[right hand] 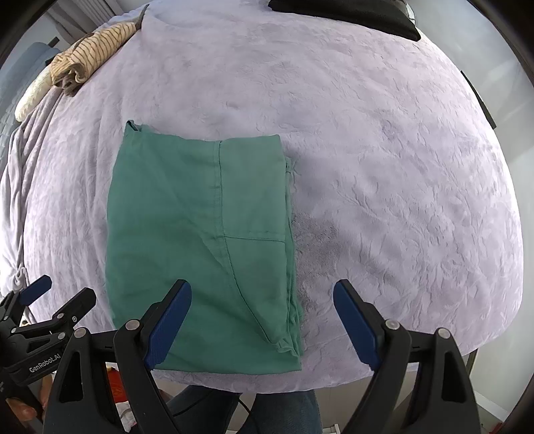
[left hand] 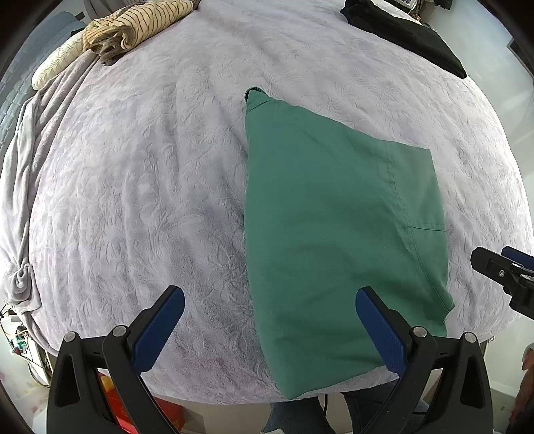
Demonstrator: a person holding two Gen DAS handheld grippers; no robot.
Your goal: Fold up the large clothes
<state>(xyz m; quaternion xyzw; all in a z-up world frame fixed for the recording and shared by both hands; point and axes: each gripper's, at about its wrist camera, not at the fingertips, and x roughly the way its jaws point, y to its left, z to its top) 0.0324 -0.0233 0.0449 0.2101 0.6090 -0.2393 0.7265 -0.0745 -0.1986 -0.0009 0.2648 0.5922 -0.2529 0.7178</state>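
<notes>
Green cotton garment — folded rectangle, plush quilt

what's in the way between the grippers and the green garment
Nothing visible. The green garment lies flat on the bed just ahead of the open left gripper and right gripper.

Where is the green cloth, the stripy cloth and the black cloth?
green cloth (right hand: 173, 213), right wrist view, its flat middle
stripy cloth (left hand: 140, 23), left wrist view, its bunched middle
black cloth (left hand: 410, 36), left wrist view, its middle

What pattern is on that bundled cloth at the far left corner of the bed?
The bundled cloth is tan with thin dark stripes, clearest in the left wrist view.
</notes>
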